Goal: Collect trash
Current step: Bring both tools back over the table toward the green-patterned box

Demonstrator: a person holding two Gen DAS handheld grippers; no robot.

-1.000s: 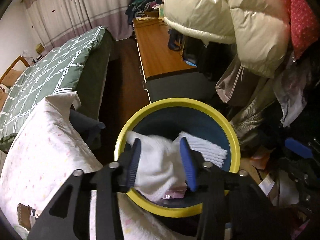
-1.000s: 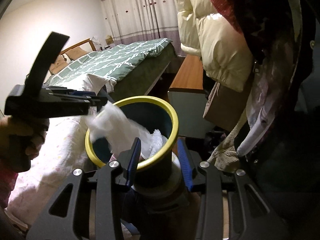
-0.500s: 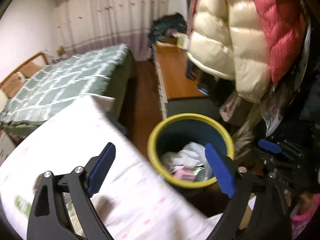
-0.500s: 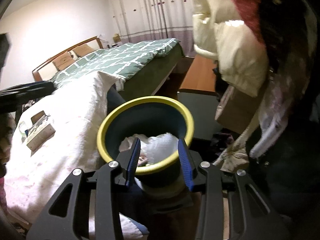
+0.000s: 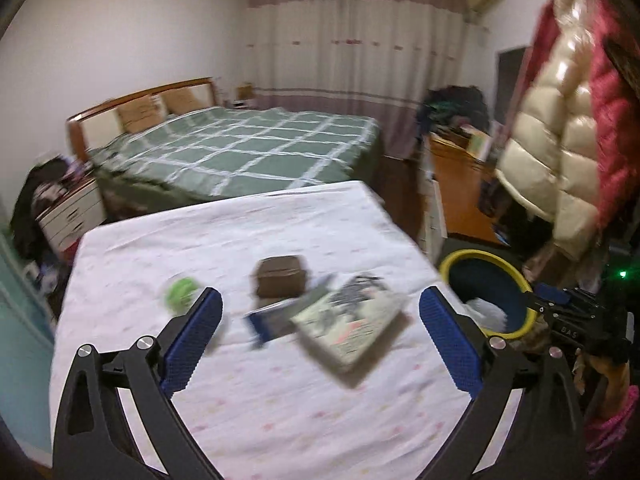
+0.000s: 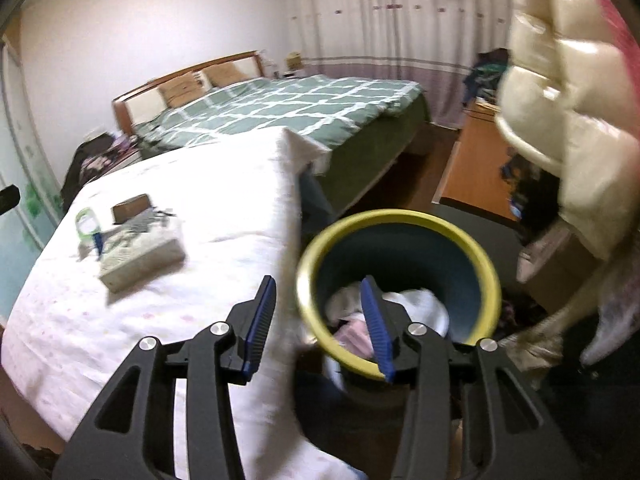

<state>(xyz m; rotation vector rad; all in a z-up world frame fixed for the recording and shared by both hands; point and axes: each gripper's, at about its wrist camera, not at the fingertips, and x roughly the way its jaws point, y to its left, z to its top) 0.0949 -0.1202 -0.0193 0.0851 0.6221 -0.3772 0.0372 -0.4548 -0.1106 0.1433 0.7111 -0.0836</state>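
The left gripper (image 5: pixel 320 344) has its jaws spread wide and still opening, with nothing between the blue pads; it hangs over the white-sheeted surface (image 5: pixel 248 408). Through its camera the items on that sheet show close: a pale box (image 5: pixel 352 320) lying flat just ahead, a brown box (image 5: pixel 280 280) behind it, a blue-edged flat packet (image 5: pixel 268 320) between them, and a green round object (image 5: pixel 180 294) near the left pad, all blurred. The trash bin (image 5: pixel 516 276) with its yellow rim sits off to the right, beyond the right pad, beside the sheet's edge. The right gripper (image 5: pixel 576 320) and a hand (image 5: pixel 612 380) show at that side.

The right wrist view alone looks down into the bin (image 6: pixel 312 312): white crumpled trash (image 6: pixel 424 308) and something pink lie inside. The right gripper (image 6: pixel 320 324) is partly apart and opening; the bin's near rim stands between the pads, apparently not pinched. The green quilted bed (image 6: pixel 300 108) lies beyond.
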